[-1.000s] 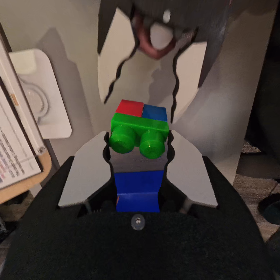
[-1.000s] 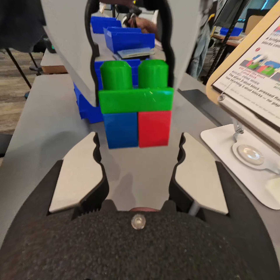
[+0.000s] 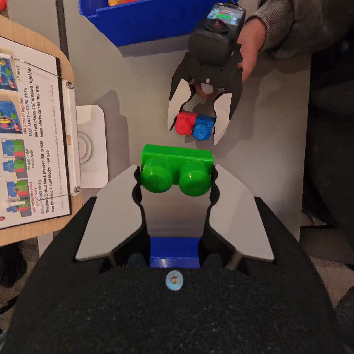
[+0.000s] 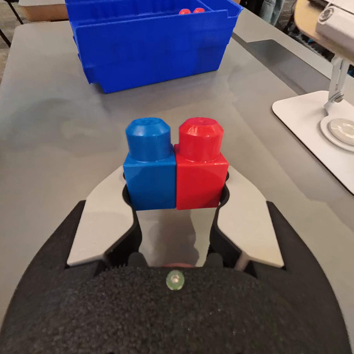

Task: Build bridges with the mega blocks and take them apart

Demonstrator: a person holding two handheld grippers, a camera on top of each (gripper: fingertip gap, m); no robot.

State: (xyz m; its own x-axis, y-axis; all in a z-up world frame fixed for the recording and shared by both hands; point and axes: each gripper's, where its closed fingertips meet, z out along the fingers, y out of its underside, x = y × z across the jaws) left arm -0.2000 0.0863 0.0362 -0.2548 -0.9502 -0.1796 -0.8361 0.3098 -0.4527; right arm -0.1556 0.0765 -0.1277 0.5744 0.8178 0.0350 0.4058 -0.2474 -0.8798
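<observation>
Your left gripper (image 3: 175, 181) pinches the green block (image 3: 176, 168) by its two ends; it is smooth, glossy plastic with a flat rectangular body and two round studs that point toward the camera. Your right gripper (image 4: 175, 188) squeezes the blue block (image 4: 150, 172) and the red block (image 4: 200, 170) together, side by side and touching, each a small cube with one rounded stud on top. The gripper fingers (image 4: 107, 214) are pale and flat with wavy black inner edges, and the body behind them is rough black foam.

One second ago the three blocks were one piece, green across the top of blue and red, held only by your left gripper while the right one stood spread around it. Now the green block is separated, near the pair but not touching.

The blue bin (image 4: 153, 53) stands on the grey table (image 4: 47, 124) behind the pair; two red studs (image 4: 190, 11) show inside it.
</observation>
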